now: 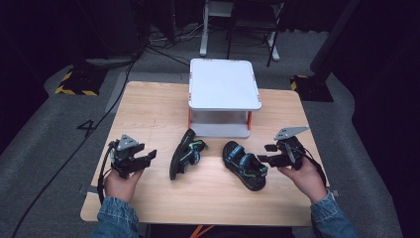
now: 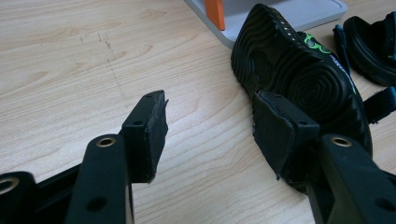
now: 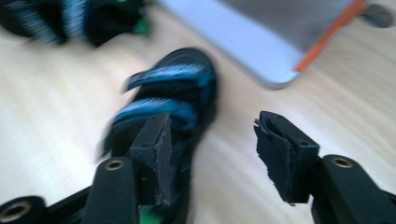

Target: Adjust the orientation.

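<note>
Two black sandals with blue and green straps lie on the wooden table (image 1: pixel 148 106). The left sandal (image 1: pixel 185 153) rests on its side, its ribbed sole (image 2: pixel 299 79) facing my left gripper (image 1: pixel 147 159). That gripper (image 2: pixel 212 123) stands open just left of it, bare wood between its pads. The right sandal (image 1: pixel 243 164) sits upright with its straps up. My right gripper (image 1: pixel 266 153) hovers open at the sandal's right end. In the blurred right gripper view, the right sandal (image 3: pixel 173 102) lies behind one jaw and nothing is between the fingertips of my right gripper (image 3: pixel 215 140).
A white two-level stand (image 1: pixel 225 84) with orange posts (image 1: pixel 249 119) sits at the back middle of the table, just behind the sandals. Its base (image 2: pixel 289 14) lies close to the left sandal's toe. Bare wood spreads to the left and along the front edge.
</note>
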